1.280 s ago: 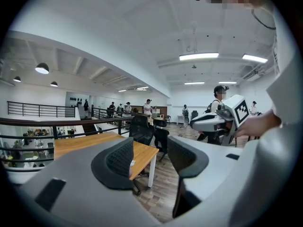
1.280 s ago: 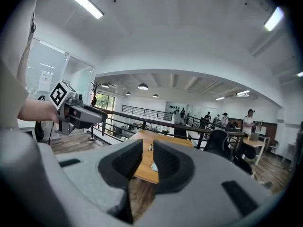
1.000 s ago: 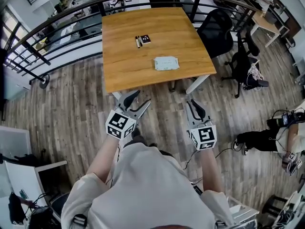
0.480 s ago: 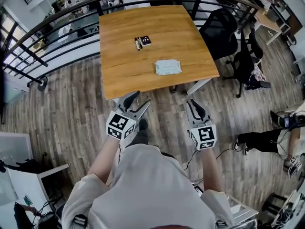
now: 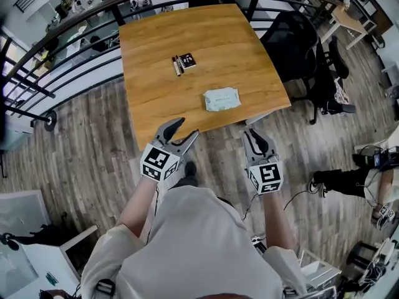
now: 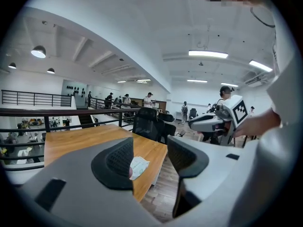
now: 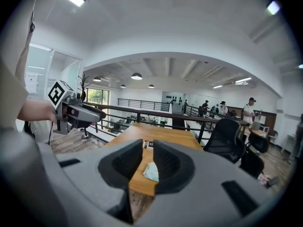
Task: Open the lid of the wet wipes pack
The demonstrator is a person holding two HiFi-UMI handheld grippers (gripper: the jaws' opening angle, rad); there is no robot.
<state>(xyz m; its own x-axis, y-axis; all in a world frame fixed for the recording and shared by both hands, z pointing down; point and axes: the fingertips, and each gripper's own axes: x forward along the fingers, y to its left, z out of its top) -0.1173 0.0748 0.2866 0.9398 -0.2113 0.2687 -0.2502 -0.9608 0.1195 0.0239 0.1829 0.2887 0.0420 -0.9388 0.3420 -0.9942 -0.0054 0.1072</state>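
Two claws sit nearest me, both over the plank floor (image 5: pixel 93 148) and short of the surface (image 5: pixel 156 98). My left claw (image 5: pixel 181 131) has its jaws wide apart with nothing between them. My right claw (image 5: pixel 255 137) shows only a narrow gap between its pads, and that gap is empty too. Each carries a cube with a black-and-white square marker.

Next comes the surface, a warm wooden top on white legs, bare over most of its area. The wet wipes pack (image 5: pixel 222 99) lies flat near the front edge, toward the right, and its print is too small for me to read. Further back, around the middle, lies a small dark box (image 5: pixel 187 61) with a dark pen-like stick (image 5: pixel 177 65) just beside it. I cannot read the white marks on the box.

Beyond the far edge runs a dark metal railing (image 5: pixel 62 33), with desks and clutter behind it. Black office chairs (image 5: pixel 290 33) stand off the right side, and several people stand far off in the room
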